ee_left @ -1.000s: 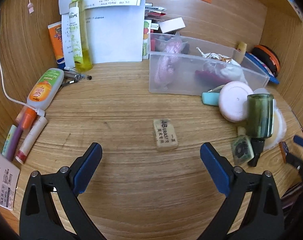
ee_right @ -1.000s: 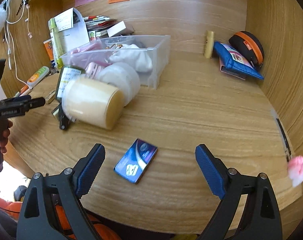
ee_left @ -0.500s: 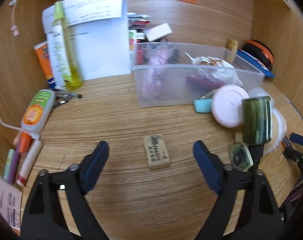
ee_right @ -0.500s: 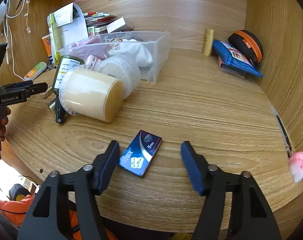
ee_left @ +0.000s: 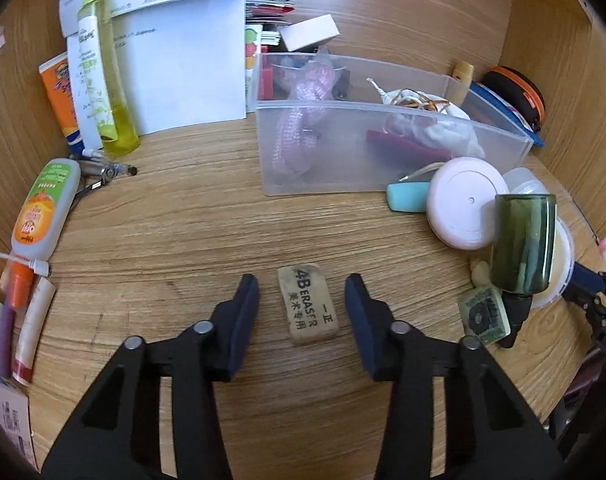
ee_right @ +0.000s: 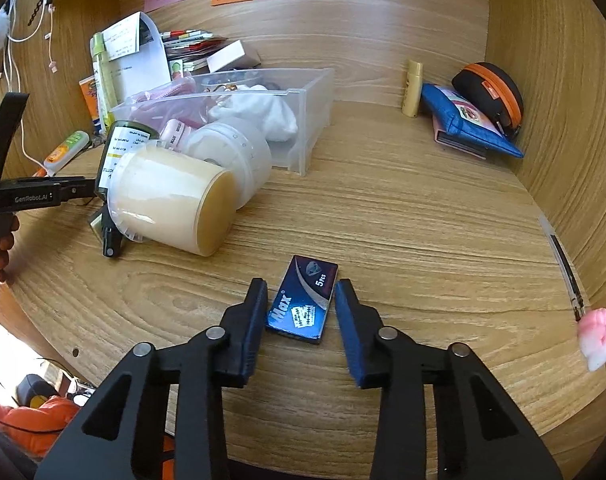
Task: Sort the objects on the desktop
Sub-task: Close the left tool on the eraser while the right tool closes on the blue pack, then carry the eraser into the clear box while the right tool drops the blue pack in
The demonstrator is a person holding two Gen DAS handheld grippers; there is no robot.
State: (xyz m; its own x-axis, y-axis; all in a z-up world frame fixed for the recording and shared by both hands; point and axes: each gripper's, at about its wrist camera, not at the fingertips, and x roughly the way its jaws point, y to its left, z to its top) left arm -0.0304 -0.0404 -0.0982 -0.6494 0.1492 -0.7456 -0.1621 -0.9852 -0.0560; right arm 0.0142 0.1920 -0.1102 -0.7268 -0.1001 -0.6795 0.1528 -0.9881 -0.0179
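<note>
On the wooden surface [ee_left: 163,240], the left gripper [ee_left: 302,292] stands part-open, its blue pads flanking the worn beige rectangular eraser [ee_left: 307,308] with gaps on both sides. The right gripper [ee_right: 301,295] is narrower, straddling the small dark blue razor-blade box [ee_right: 303,300], its pads just beside the box's edges.

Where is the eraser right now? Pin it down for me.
In the left wrist view, the eraser lies flat on the wooden desk between the open left gripper fingers, in front of the clear plastic bin.
</note>
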